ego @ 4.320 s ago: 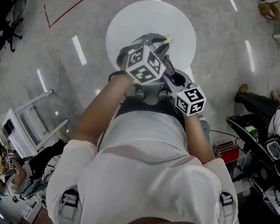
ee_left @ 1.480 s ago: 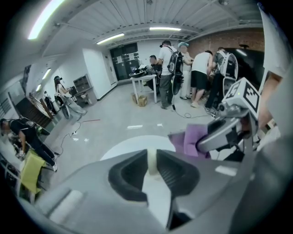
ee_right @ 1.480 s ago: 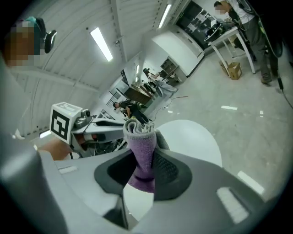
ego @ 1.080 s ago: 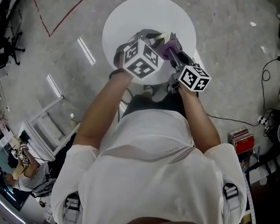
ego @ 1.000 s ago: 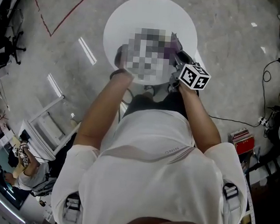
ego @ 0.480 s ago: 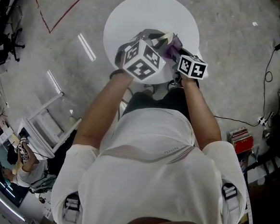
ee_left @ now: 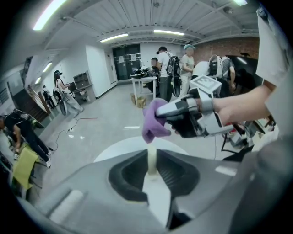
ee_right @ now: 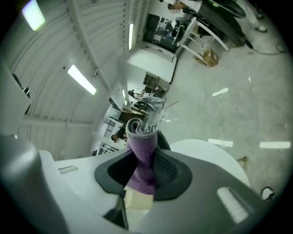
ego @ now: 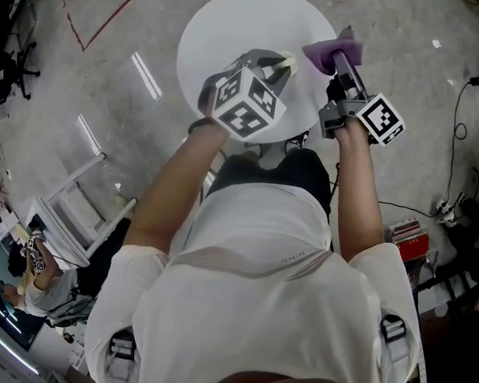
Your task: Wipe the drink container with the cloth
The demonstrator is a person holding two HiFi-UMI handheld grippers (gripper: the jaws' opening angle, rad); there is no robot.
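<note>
My left gripper (ego: 276, 65) is over the round white table (ego: 236, 21), its jaws shut on a pale cream drink container (ego: 287, 64). In the left gripper view only a narrow cream edge of the container (ee_left: 151, 161) shows between the pads of that gripper (ee_left: 151, 157). My right gripper (ego: 339, 58) is off to the right, over the table's edge, shut on a bunched purple cloth (ego: 329, 48). The cloth (ee_right: 142, 146) sticks out past the jaws of the right gripper (ee_right: 144, 155). In the left gripper view the cloth (ee_left: 153, 121) hangs above and apart from the container.
A white rack (ego: 64, 214) stands on the grey floor at the left, and cables (ego: 470, 89) run along the right. Several people (ee_left: 169, 64) stand around a far table. A red line (ego: 104, 19) marks the floor at the upper left.
The right gripper has swung right and away with the purple cloth, which earlier lay against the container by the left jaws. The left gripper has barely moved.
</note>
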